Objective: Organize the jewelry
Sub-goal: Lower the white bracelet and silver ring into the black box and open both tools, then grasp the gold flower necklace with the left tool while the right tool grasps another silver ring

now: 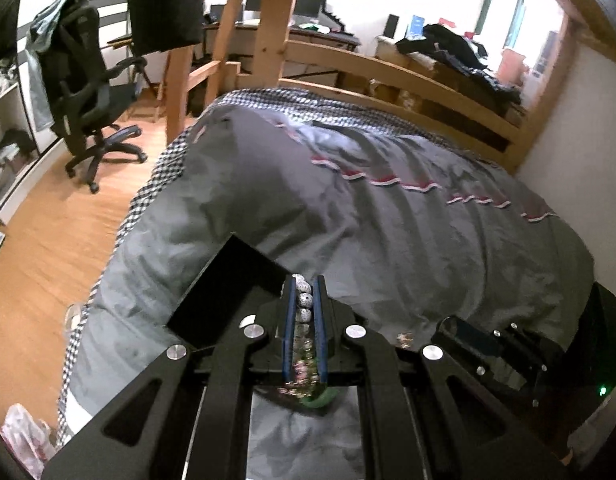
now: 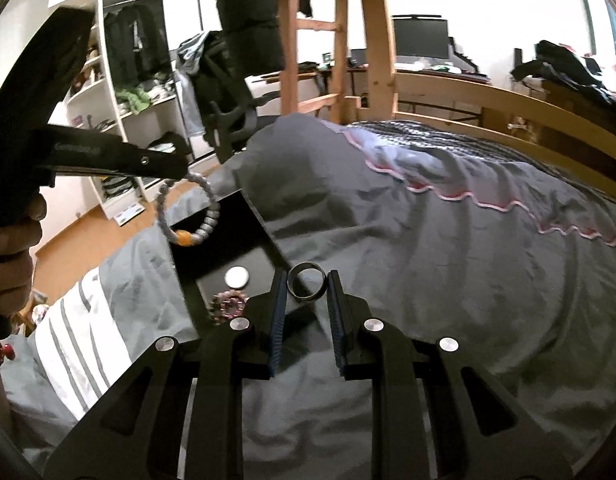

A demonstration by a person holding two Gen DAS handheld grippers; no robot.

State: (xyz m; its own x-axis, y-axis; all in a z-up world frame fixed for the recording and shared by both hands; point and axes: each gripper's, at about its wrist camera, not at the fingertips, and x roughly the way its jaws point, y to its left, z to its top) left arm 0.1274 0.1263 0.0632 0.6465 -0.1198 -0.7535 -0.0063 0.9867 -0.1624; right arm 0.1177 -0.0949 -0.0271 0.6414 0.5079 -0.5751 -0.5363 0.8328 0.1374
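**Clerk:** Item one, left side. What do you hold?

**Holder:** My left gripper [image 1: 304,292] is clamped on a beaded bracelet [image 2: 202,216]. Speckled white beads sit between the blue pads in my own view; the right-hand view shows the loop hanging free beneath the fingertips, grey-white beads with one orange bead at the bottom. It hangs above the far end of the black tray [image 2: 228,248], not in it.

**Clerk:** Item two, right side.

**Holder:** My right gripper [image 2: 307,286] carries a dark ring [image 2: 306,286]. The ring stands on edge between the tips, each pad against its rim, the jaws only as wide as the band. It is over the tray's near right edge, above the grey duvet [image 2: 427,280].

**Clerk:** Items already stowed?

**Holder:** Two show on the tray: a pale round disc [image 2: 236,277], and just nearer me a pink-and-dark beaded piece [image 2: 228,306], partly behind my left finger. What kind of piece each is, I cannot tell.

**Clerk:** Loose stock on the bed?

**Holder:** A small pale trinket [image 1: 405,338] lies on the duvet beside my left gripper's frame; too blurred to name. Something green and a tangle of small beads show low between my left fingers, likewise unclear.

**Clerk:** Status?

**Holder:** Partway, I judge. Two in the tray, two in hand awaiting placement, at least one left to collect.
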